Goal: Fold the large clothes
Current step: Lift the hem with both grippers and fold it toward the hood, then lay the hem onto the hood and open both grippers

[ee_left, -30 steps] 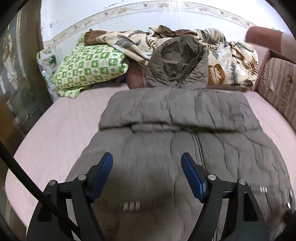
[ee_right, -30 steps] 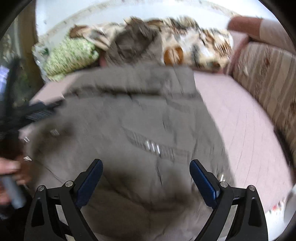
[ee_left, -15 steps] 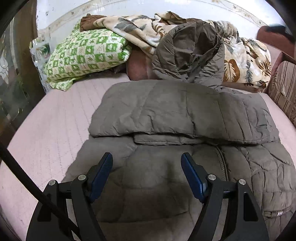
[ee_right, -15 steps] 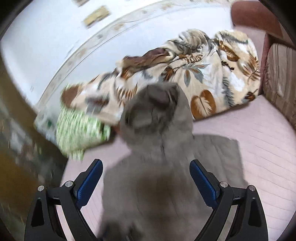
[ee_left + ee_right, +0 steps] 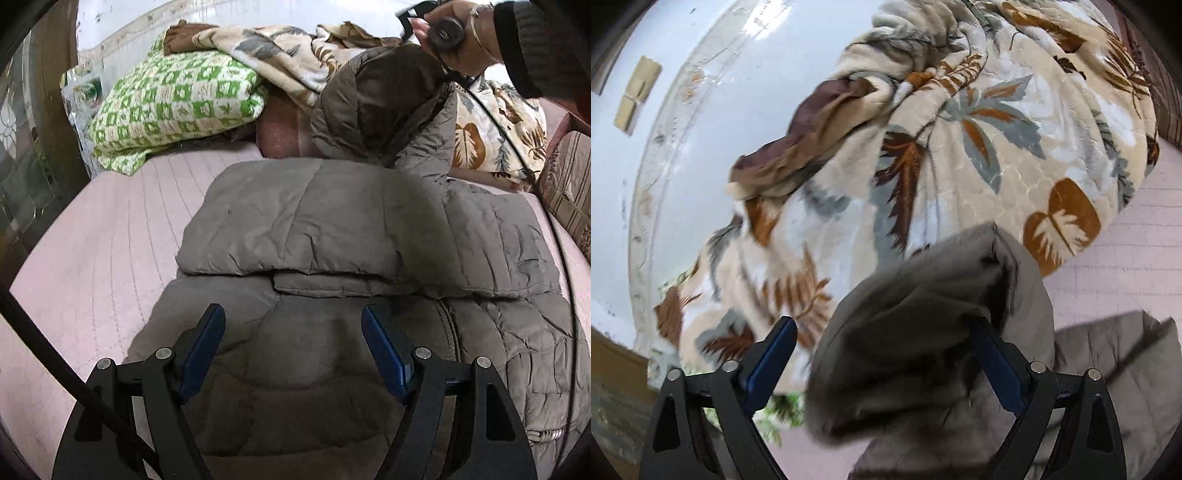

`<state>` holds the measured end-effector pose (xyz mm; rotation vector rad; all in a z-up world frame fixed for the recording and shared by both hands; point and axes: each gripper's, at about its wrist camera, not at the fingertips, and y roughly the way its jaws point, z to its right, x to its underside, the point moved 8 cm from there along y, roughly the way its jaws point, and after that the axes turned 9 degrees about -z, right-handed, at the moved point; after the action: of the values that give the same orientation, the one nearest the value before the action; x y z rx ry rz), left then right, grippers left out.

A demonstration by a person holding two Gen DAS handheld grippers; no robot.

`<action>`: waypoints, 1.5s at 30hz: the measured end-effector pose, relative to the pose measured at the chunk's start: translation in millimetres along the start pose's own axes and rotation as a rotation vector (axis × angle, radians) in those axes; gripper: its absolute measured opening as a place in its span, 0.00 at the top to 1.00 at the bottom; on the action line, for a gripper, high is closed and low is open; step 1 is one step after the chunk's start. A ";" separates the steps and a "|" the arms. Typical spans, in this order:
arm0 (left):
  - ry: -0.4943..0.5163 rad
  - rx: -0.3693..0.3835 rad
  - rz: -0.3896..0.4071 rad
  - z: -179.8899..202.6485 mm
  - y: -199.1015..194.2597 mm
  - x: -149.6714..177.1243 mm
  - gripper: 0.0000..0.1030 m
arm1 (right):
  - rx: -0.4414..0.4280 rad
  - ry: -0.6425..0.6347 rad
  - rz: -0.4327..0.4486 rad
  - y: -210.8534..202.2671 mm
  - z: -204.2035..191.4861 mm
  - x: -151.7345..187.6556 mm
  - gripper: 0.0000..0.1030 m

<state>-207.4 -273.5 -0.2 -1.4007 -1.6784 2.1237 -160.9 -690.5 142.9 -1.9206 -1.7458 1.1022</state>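
A large grey-brown padded hooded jacket lies on the pink bed, sleeves folded across its chest. My left gripper is open and empty, just above the jacket's lower body. The hood stands up against the bedding at the back. In the right wrist view my right gripper is open with the hood between its jaws; the right fingertip touches the hood's edge. The hand holding the right gripper shows at the top right of the left wrist view.
A green-and-white checked quilt and a leaf-patterned blanket are piled at the head of the bed against the white wall. A striped cushion lies at the right edge. A cable hangs from the right gripper.
My right gripper has swung from over the jacket's body up to the hood, which now sits between its open jaws. My left gripper has moved forward over the jacket.
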 end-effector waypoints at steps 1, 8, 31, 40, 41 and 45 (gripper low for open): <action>-0.002 -0.003 -0.001 0.1 1.8 0.0 0.27 | -0.002 -0.018 -0.002 5.8 0.6 -1.8 0.53; -0.020 -0.013 0.007 -2.7 0.2 -3.0 0.27 | -0.068 -0.141 0.067 -35.9 -2.0 29.2 0.89; -0.116 -0.001 0.051 -28.4 -13.7 -12.7 0.27 | 0.048 -0.225 -0.100 -92.2 154.3 320.1 0.90; -0.125 0.022 0.043 -29.6 -7.1 -16.2 0.27 | -0.015 -0.240 -0.203 -79.8 175.7 315.3 0.56; -0.125 0.027 0.045 -29.7 -7.5 -17.2 0.27 | -0.017 -0.261 -0.217 -88.3 174.8 319.1 0.56; -0.124 0.058 0.060 -28.8 -12.8 -22.7 0.27 | -0.021 -0.368 -0.162 -128.3 160.8 321.7 0.56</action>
<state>-180.0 -260.6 24.3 -1.3460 -1.6204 2.3173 -379.7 -401.7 22.5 -1.6278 -2.0653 1.4497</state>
